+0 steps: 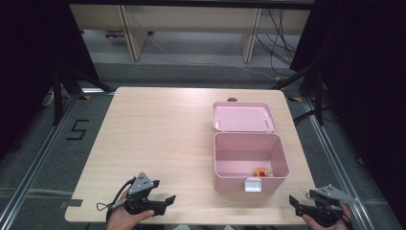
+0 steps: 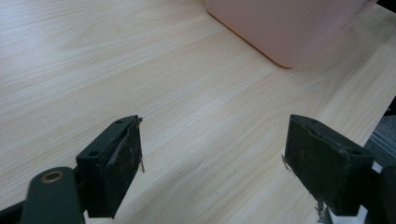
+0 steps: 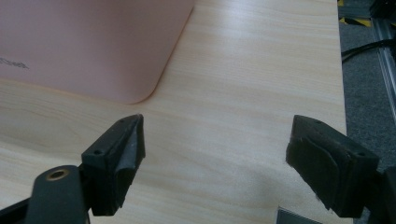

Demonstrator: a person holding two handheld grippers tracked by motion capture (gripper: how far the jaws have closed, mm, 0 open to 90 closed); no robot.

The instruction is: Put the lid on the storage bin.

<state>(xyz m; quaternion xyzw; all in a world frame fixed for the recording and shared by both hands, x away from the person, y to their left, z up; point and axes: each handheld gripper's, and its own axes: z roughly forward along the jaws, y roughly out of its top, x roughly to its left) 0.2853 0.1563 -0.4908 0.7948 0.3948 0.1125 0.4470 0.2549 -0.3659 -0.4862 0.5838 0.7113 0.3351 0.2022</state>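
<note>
A person sits at the near edge of a light wooden table (image 1: pixel 158 139). Each hand holds a black gripper with two jaws.

The left gripper (image 1: pixel 163 203) sits low at the near left part of the table. A hand (image 1: pixel 125 218) wraps around it from below. From the high view it points to the right, toward the box. Its jaws are spread wide apart and hold nothing. In the left gripper view, bare wood lies between the two jaws of the left gripper (image 2: pixel 212 163), and a corner of the pink box (image 2: pixel 285 28) shows farther off.

The right gripper (image 1: pixel 299 205) sits at the near right corner of the table, partly past the edge. The other hand (image 1: pixel 328 221) holds it. Its jaws are spread wide too, with nothing between them. In the right gripper view, the right gripper (image 3: pixel 215 158) has bare wood ahead of it, and the rounded corner of the pink box (image 3: pixel 93 46) is close, up and to the left.

The pink box (image 1: pixel 250 160) stands on the right half of the table, between the two grippers and a bit farther back. It is open. A white latch (image 1: pixel 253 185) is on its front wall. Something small, yellow and orange (image 1: pixel 262 172) lies inside on the bottom, near the front. It is too small to tell what it is.

The lid (image 1: pixel 243 117) lies flat behind the box, with its inside facing up.

Past the table are a grey floor (image 1: pixel 191 72), some cables (image 1: pixel 280 43) and pale wooden furniture legs (image 1: pixel 134 36).
</note>
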